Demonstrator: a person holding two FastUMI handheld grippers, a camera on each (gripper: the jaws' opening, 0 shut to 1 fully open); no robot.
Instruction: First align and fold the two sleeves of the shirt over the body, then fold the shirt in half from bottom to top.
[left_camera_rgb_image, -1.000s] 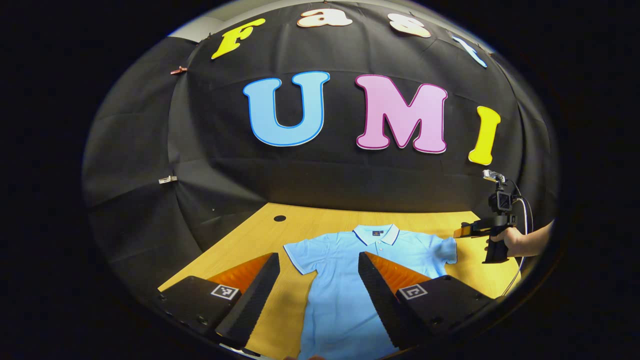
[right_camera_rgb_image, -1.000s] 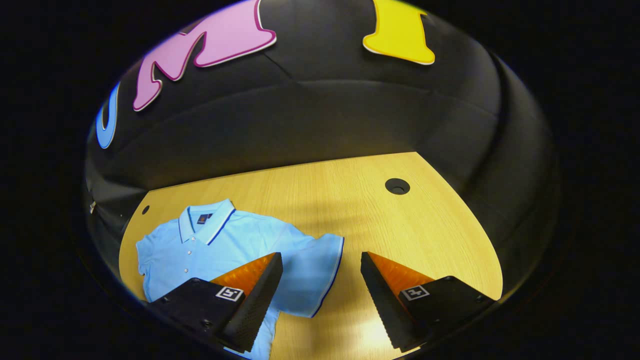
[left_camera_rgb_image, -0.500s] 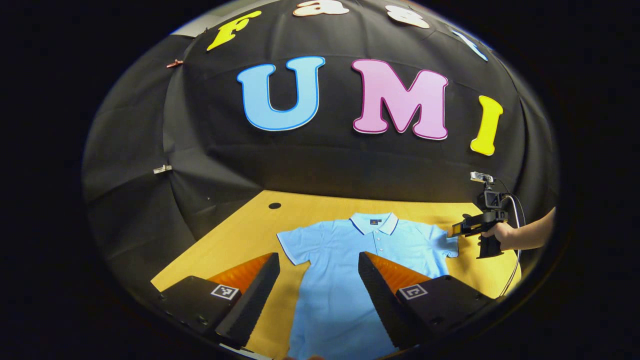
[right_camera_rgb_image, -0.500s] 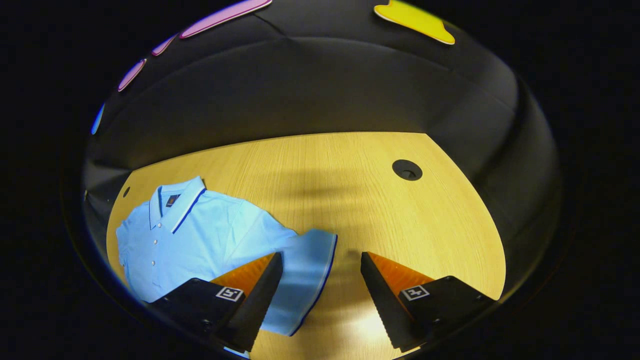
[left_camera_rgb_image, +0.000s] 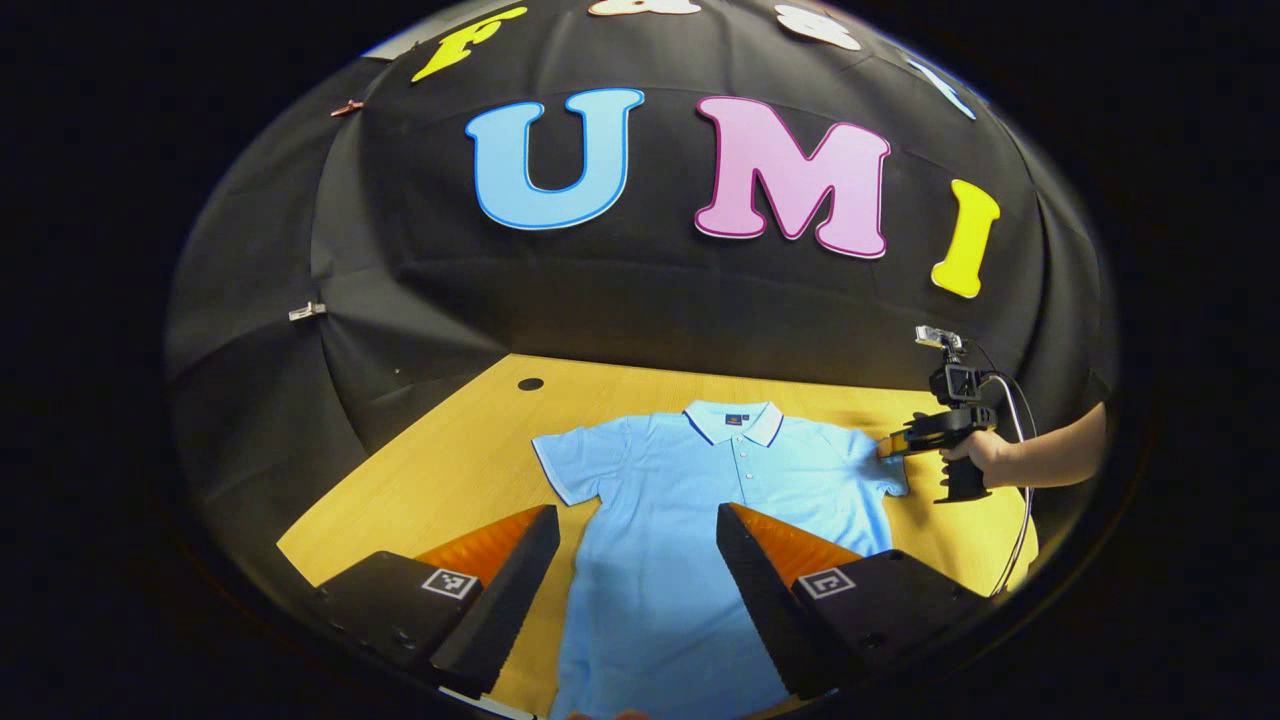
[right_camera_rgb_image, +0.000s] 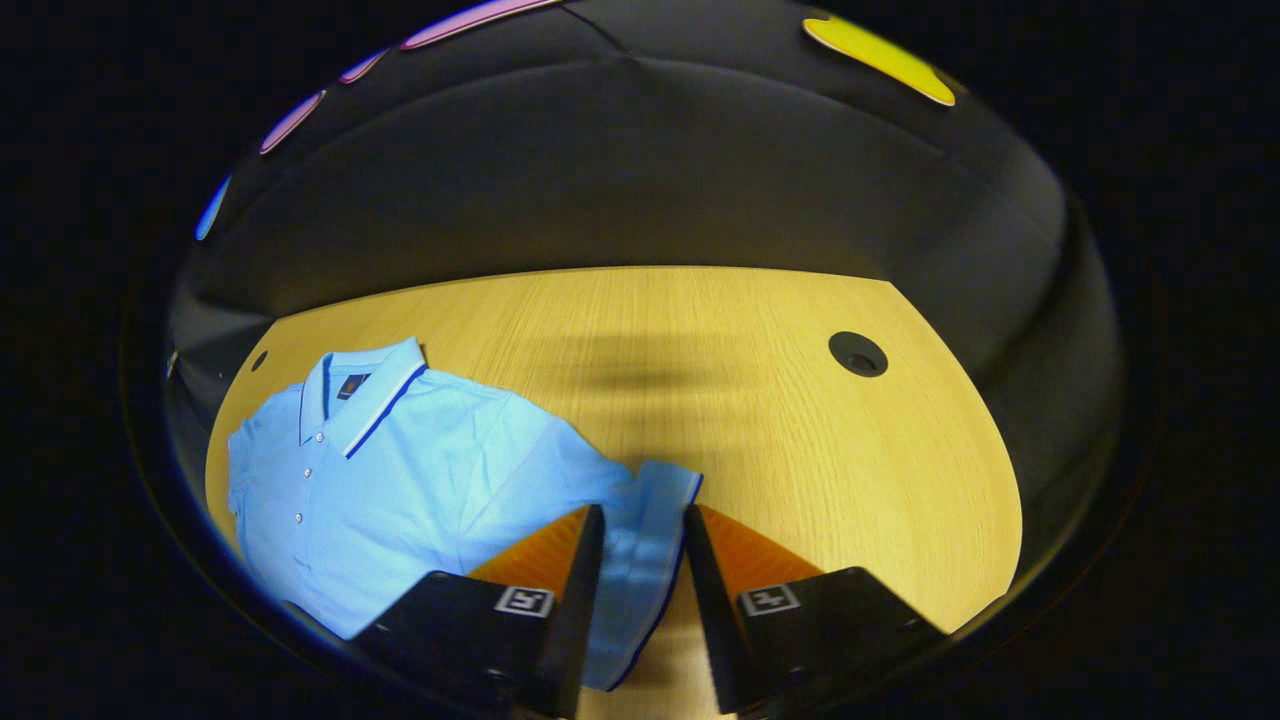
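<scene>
A light blue polo shirt (left_camera_rgb_image: 690, 480) lies flat on the wooden table (left_camera_rgb_image: 450, 450), collar toward the booth wall, both short sleeves spread out. My left gripper (left_camera_rgb_image: 638, 520) hovers open above the shirt's lower body with nothing between its fingers. In the right gripper view the shirt (right_camera_rgb_image: 400, 470) sits at the left, and its near sleeve (right_camera_rgb_image: 640, 540) is bunched between the narrowed fingers of my right gripper (right_camera_rgb_image: 640, 520). From the left gripper view, the right gripper (left_camera_rgb_image: 885, 447) meets that sleeve's edge, held by a hand (left_camera_rgb_image: 985, 455).
The tabletop (right_camera_rgb_image: 750, 400) has a round cable hole (right_camera_rgb_image: 857, 353) at its far right and another hole (left_camera_rgb_image: 530, 384) at its far left. Black cloth walls close the table on three sides. A cable (left_camera_rgb_image: 1015, 520) hangs from the right gripper.
The right gripper came down onto the sleeve and its fingers narrowed around the cloth, which bunched up. The left gripper shifted slightly, staying open over the shirt.
</scene>
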